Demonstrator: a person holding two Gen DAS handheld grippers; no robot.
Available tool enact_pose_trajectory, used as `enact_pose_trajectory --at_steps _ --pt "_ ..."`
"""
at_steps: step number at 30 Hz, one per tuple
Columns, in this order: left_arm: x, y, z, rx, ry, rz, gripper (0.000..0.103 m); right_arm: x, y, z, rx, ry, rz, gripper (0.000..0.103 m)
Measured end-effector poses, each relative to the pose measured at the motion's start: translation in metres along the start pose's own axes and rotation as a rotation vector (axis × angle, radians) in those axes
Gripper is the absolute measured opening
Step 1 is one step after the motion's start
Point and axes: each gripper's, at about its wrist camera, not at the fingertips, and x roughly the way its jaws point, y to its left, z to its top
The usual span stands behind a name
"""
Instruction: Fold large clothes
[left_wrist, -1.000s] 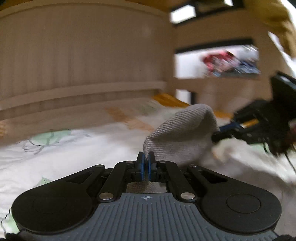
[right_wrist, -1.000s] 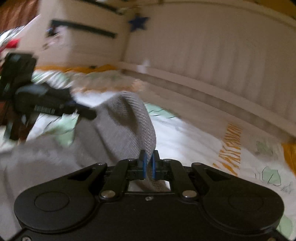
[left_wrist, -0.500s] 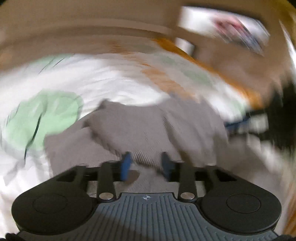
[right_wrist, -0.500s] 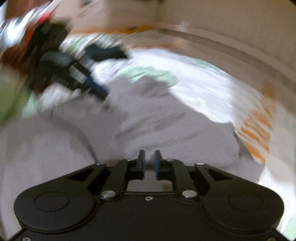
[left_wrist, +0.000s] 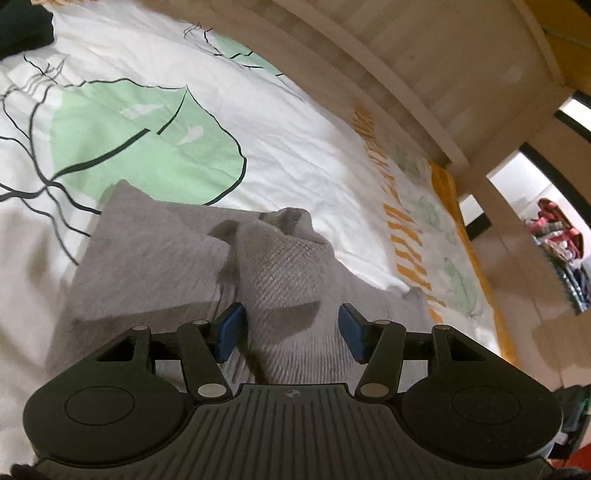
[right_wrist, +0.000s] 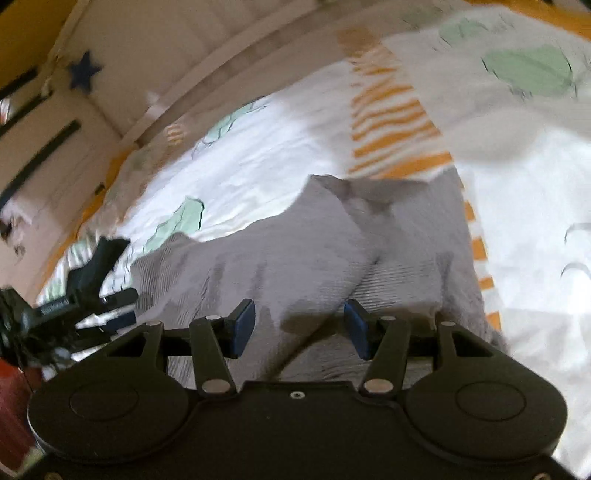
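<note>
A grey knitted garment (left_wrist: 159, 254) lies folded on the white bedspread with green leaves (left_wrist: 140, 136). A bunched ridge of the same cloth (left_wrist: 284, 266) runs between the jaws of my left gripper (left_wrist: 290, 330), which are opening; the blue pads do not press on it. In the right wrist view the grey garment (right_wrist: 295, 258) spreads over the bed below my right gripper (right_wrist: 299, 328). Its jaws are opening too, with cloth beneath them and the pads apart from it. The left gripper (right_wrist: 92, 295) shows at the left edge of that view.
A pale wooden headboard (left_wrist: 424, 74) runs along the far side of the bed. The bedspread (right_wrist: 517, 221) has orange stripes (right_wrist: 391, 122). A dark cloth (left_wrist: 22, 26) lies at the top left corner. Colourful items (left_wrist: 557, 236) sit on a shelf at the right.
Both grippers held the grey cloth lifted a second ago. They came down to the bed, rolled, and their jaws parted, so the cloth now lies released on the bedspread.
</note>
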Motion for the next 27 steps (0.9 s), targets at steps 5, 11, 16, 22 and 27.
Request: enact_pose_trajectory --at_steps 5,11,16,22,27 --pt "0.002 0.004 -0.001 -0.004 -0.02 -0.029 0.053 0.002 -0.013 0.004 0.072 -0.037 0.05 0.061" --pt "0.011 0.004 -0.002 0.038 0.011 -0.057 0.011 0.006 -0.008 0.005 0.03 -0.06 0.031 0.045" --pt "-0.01 -0.005 0.005 0.066 -0.065 -0.08 0.007 0.001 0.001 0.003 -0.024 -0.078 0.008 0.013" --pt "-0.012 0.018 0.011 0.036 -0.045 0.01 0.006 -0.019 0.015 0.014 -0.101 -0.133 0.002 0.012" --pt "-0.006 0.03 0.007 0.029 0.012 0.065 0.009 0.004 -0.02 0.002 0.06 -0.009 -0.095 0.01"
